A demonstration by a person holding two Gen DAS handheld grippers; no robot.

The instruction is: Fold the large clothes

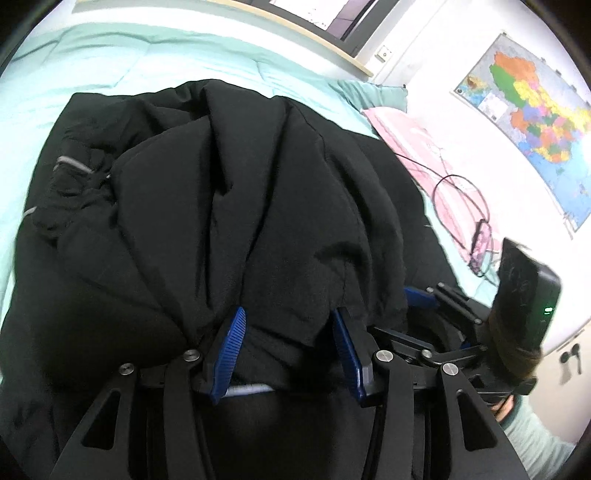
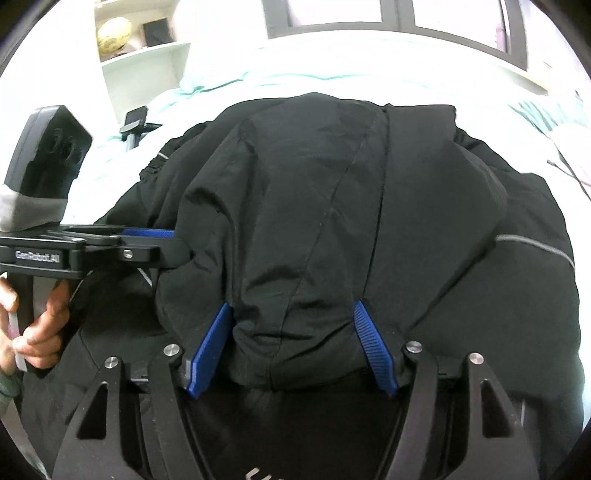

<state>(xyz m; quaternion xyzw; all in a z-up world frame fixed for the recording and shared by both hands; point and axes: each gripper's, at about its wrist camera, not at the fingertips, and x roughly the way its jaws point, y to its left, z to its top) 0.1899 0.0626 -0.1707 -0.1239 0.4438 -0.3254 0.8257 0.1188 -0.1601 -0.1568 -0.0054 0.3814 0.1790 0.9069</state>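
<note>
A large black padded jacket [image 1: 229, 206] with thin grey reflective stripes lies bunched on a bed with a mint green cover [image 1: 92, 66]. My left gripper [image 1: 288, 314] has its blue pads spread with a thick fold of the jacket between them. My right gripper [image 2: 293, 306] also has its pads spread around a bulky fold of the same jacket [image 2: 332, 192]. The right gripper also shows at the right in the left wrist view [image 1: 424, 295], and the left gripper at the left in the right wrist view [image 2: 155, 240], its fingers pushed into the fabric.
A pink pillow [image 1: 417, 147] with a black cable [image 1: 461, 199] lies by the wall with a coloured map [image 1: 532, 110]. A white shelf unit [image 2: 140, 48] stands past the bed. A window [image 2: 399, 18] is behind the bed.
</note>
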